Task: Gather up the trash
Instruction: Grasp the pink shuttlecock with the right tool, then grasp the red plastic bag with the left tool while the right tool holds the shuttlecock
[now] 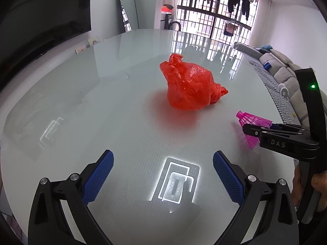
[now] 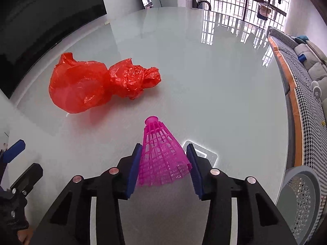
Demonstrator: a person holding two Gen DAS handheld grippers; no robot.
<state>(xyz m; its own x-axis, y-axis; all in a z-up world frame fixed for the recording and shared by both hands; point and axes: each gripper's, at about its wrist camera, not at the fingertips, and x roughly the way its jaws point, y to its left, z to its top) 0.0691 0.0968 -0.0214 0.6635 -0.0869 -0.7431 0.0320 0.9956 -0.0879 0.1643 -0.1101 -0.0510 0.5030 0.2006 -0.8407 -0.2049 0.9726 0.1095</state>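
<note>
**Ana:** Glossy pale table (image 2: 224, 85), barred window behind, sofa off to one side. What's left on it?

**Ben:** A crumpled red plastic bag (image 2: 98, 83) lying mid-table, and a pink plastic shuttlecock (image 2: 161, 155) on its side, nearer the edge. The right gripper (image 2: 164, 169) has its fingers (image 2: 133, 171) closed in narrowly around the shuttlecock's skirt, one pad against the mesh, the other at the flared rim.

**Ana:** Will it survive the squeeze?

**Ben:** I'd guess so: it looks feather-light and springy, a thin lattice that would buckle under force. The wide skirt is the sensible hold; the small cap looks slippery. The bag looks soft, nearly weightless, best pinched at its knotted end.

**Ana:** And the left gripper (image 1: 163, 175)?

**Ben:** Fingers spread wide over bare table, holding nothing, the bag well ahead of it.

**Ana:** Anything only one view gives?

**Ben:** The right wrist view shows a perforated grey bin (image 2: 302, 200) beside the table; the left shows the right gripper side-on at the shuttlecock.
</note>
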